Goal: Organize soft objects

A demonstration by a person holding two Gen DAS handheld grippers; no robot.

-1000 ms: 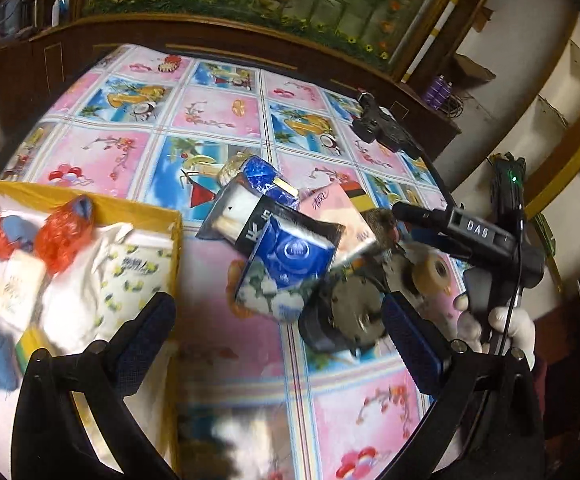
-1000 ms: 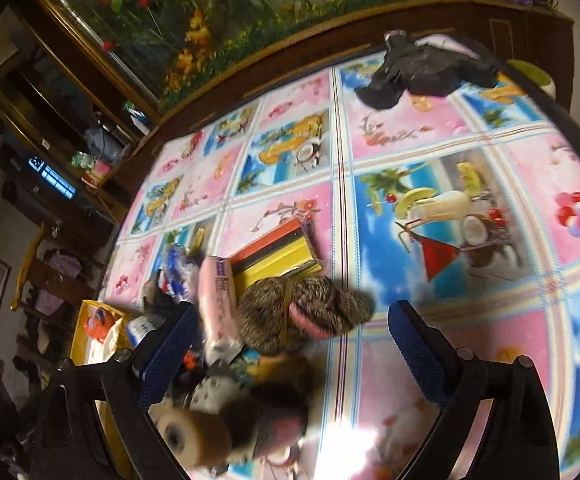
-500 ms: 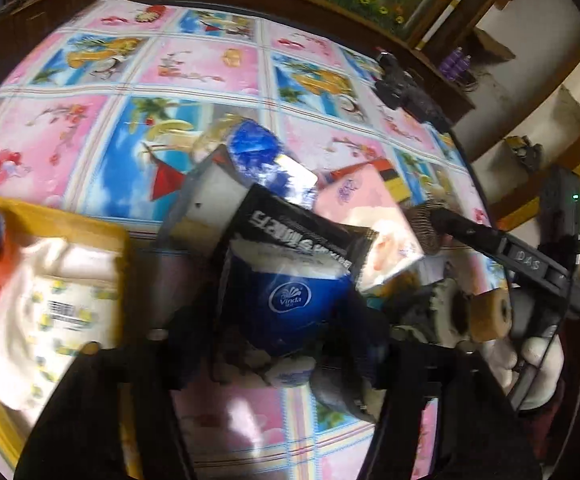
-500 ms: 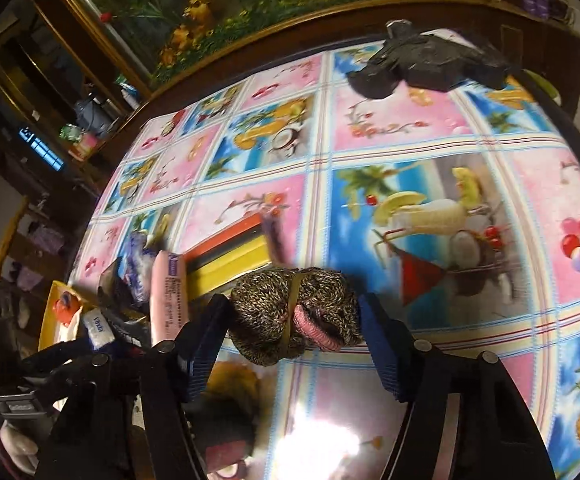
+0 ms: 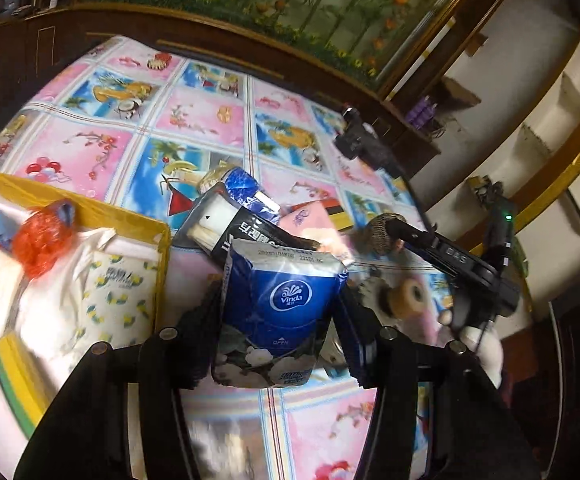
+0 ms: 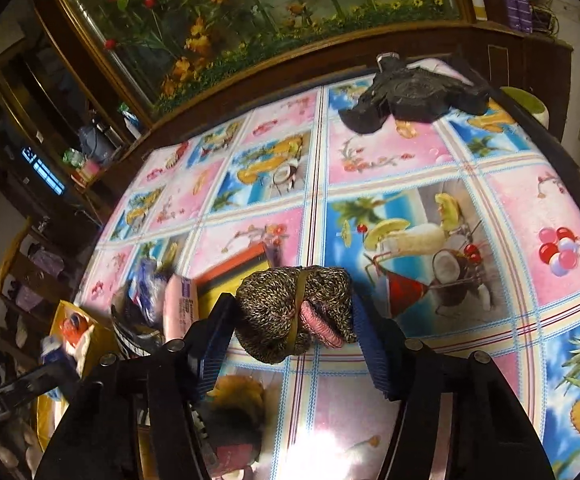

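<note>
Left claw [image 5: 280, 330]: jaws just closed, clamping the blue tissue pack [image 5: 282, 304].
Right claw [image 6: 292, 330]: jaws just closed, clamping the knitted bundle [image 6: 294, 312].

We read "Vinda" in a white-ringed badge on the blue tissue pack [image 5: 282, 304], a faint printed date code along its top edge, and "OPEN" near its bottom. To the right, the black gripper bar [image 5: 456, 258] bore "DAS".
</note>
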